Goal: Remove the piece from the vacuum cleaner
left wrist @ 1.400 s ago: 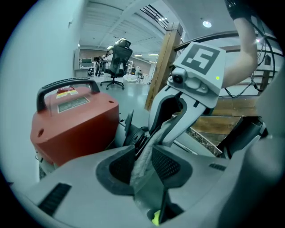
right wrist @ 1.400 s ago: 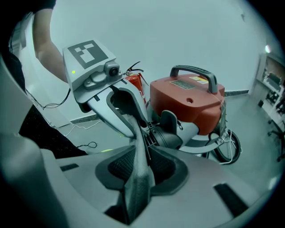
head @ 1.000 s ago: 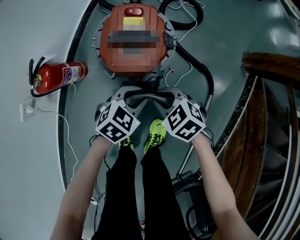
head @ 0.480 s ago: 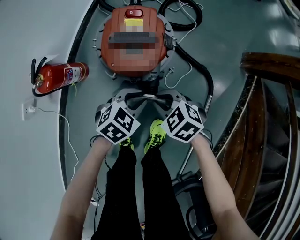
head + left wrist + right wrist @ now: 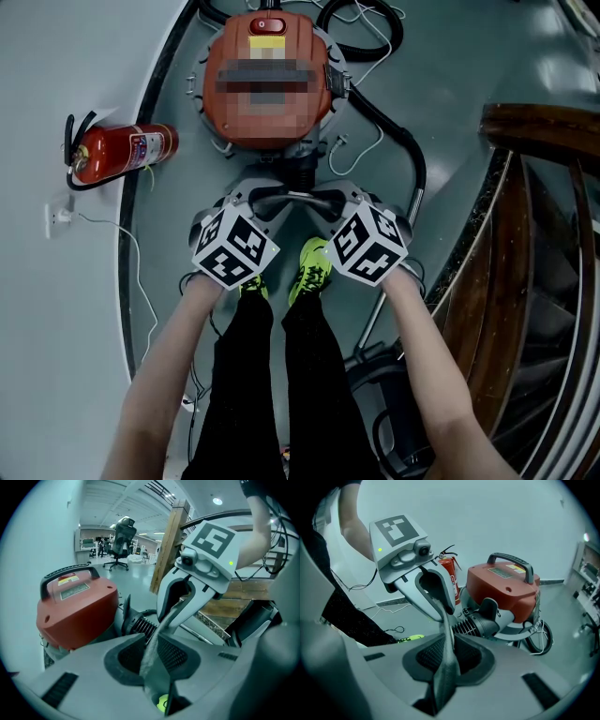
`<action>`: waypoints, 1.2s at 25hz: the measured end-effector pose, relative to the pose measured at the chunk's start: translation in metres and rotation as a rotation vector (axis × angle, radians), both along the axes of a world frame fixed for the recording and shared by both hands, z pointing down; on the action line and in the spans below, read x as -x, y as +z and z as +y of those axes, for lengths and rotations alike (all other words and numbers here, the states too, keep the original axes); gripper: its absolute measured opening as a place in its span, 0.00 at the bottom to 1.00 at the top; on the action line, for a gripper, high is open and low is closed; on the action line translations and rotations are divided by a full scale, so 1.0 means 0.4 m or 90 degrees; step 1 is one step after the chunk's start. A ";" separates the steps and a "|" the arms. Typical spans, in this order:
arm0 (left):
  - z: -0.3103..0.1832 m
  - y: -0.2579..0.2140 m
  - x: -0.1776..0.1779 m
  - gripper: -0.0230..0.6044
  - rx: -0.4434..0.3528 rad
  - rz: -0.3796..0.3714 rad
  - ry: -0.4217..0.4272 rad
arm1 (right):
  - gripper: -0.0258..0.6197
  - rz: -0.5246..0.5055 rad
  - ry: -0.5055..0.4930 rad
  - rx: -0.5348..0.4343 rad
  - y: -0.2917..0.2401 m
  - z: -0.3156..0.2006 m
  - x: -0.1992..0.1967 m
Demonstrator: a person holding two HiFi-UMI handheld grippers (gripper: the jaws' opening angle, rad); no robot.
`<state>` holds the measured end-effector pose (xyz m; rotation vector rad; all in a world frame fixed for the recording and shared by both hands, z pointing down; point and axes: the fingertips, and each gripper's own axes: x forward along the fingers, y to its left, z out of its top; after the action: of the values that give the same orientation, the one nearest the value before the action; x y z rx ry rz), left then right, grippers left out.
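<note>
My left gripper [image 5: 255,199] and right gripper [image 5: 330,199] just closed their fingers on each other. The hose end [image 5: 305,171] at twelve o'clock looks stiff and light; I'd grab its ribs.

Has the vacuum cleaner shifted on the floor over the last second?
No. The vacuum cleaner keeps the same gap to the fire extinguisher lying on its left in the head view.

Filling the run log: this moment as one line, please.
left gripper: jaws just closed onto thin grey curved piece | right gripper: likewise, its other end | red vacuum cleaner: upright
</note>
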<state>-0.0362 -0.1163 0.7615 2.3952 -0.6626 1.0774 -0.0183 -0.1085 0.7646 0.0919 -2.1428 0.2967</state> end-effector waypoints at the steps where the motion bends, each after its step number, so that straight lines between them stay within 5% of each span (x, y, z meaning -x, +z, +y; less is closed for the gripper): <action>1: 0.003 -0.003 0.000 0.18 0.000 0.001 0.001 | 0.14 -0.001 -0.001 0.000 -0.003 0.002 0.000; 30: 0.186 -0.142 -0.018 0.17 0.014 -0.015 0.034 | 0.13 -0.010 0.000 0.021 -0.142 0.186 -0.017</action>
<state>-0.0288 -0.0419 0.7048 2.3980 -0.5952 1.1294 -0.0117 -0.0339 0.7078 0.0702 -2.1520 0.3330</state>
